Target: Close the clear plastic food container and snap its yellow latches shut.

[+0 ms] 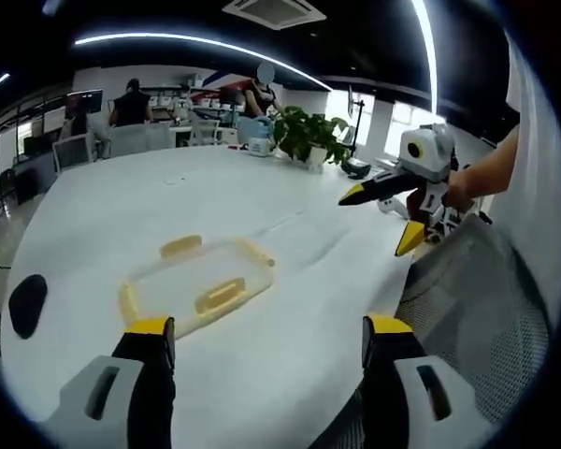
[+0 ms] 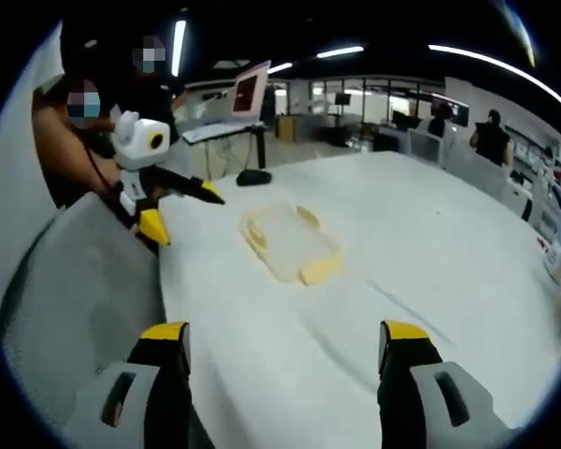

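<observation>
While both grippers hang in the air above the near edge of a white table, neither holds anything. Nearest in the left gripper view, the left gripper has its yellow-tipped jaws spread wide over bare tabletop. Just beyond them, toward the table's middle, lies the container, clear plastic with its lid on; the yellow latches along its edges look flared outward, though the picture is too blurred to be sure. A dark, flat object lies at the table's left edge. To the right, a grey mesh chair back stands at the table's edge, and above it a hand holds the right gripper, its jaws splayed apart. In the right gripper view, that gripper's jaws are also wide open. At the far edge sit a potted plant and seated people at desks beyond.
</observation>
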A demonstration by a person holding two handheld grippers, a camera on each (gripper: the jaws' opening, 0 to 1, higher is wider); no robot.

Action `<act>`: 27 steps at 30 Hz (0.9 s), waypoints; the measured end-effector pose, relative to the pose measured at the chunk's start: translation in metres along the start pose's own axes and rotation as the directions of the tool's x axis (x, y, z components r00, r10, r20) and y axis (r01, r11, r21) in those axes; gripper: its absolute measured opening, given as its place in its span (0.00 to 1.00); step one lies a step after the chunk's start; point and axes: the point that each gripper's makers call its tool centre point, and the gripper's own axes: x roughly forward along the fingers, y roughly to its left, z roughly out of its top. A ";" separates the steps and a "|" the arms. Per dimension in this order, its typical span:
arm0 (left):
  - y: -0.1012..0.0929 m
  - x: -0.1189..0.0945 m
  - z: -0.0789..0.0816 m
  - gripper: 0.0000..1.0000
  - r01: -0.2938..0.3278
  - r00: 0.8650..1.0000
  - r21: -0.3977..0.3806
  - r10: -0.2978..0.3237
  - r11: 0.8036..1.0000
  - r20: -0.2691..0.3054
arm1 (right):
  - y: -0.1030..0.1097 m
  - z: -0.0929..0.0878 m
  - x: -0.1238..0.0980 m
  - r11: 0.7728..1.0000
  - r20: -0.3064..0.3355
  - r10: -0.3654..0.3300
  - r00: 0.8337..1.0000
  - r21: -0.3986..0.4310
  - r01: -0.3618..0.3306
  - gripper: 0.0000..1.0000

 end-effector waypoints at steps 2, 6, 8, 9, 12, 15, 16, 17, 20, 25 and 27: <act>0.002 0.001 0.000 0.83 -0.001 1.000 -0.002 0.001 1.000 -0.003 | 0.000 -0.001 0.002 1.000 -0.010 0.003 1.000 -0.006 -0.003 0.81; 0.003 0.002 0.000 0.83 0.002 1.000 0.002 -0.002 1.000 -0.007 | 0.000 0.001 0.005 1.000 -0.016 0.012 1.000 -0.017 -0.013 0.80; 0.005 0.003 0.000 0.83 0.003 1.000 0.004 -0.003 1.000 -0.008 | 0.001 0.002 0.007 1.000 -0.019 0.017 1.000 -0.023 -0.017 0.80; 0.006 0.003 0.000 0.82 0.003 1.000 0.005 -0.003 1.000 -0.009 | 0.000 0.002 0.008 0.999 -0.020 0.019 1.000 -0.025 -0.019 0.80; 0.008 0.005 -0.001 0.82 0.006 1.000 0.011 -0.006 1.000 -0.017 | 0.001 0.004 0.012 0.999 -0.021 0.025 0.999 -0.032 -0.026 0.80; 0.010 0.006 -0.001 0.82 0.009 1.000 0.018 -0.008 1.000 -0.021 | 0.000 0.005 0.015 0.999 -0.022 0.030 0.999 -0.033 -0.031 0.80; 0.011 0.006 -0.001 0.82 0.008 1.000 0.019 -0.008 1.000 -0.023 | 0.000 0.006 0.015 0.999 -0.023 0.030 0.999 -0.033 -0.031 0.80; 0.012 0.006 -0.001 0.82 0.008 1.000 0.021 -0.008 1.000 -0.023 | 0.000 0.007 0.016 0.999 -0.022 0.031 0.999 -0.033 -0.032 0.80; 0.014 0.007 0.000 0.82 0.008 1.000 0.022 -0.008 1.000 -0.023 | 0.000 0.009 0.018 0.999 -0.020 0.035 0.999 -0.040 -0.036 0.80; 0.017 0.009 0.000 0.82 0.016 0.999 0.030 -0.015 0.999 -0.031 | -0.003 0.012 0.022 0.998 -0.020 0.039 0.999 -0.049 -0.040 0.79; 0.018 0.009 0.000 0.82 0.019 0.999 0.037 -0.018 0.999 -0.035 | -0.004 0.013 0.023 0.998 -0.021 0.041 0.999 -0.053 -0.042 0.79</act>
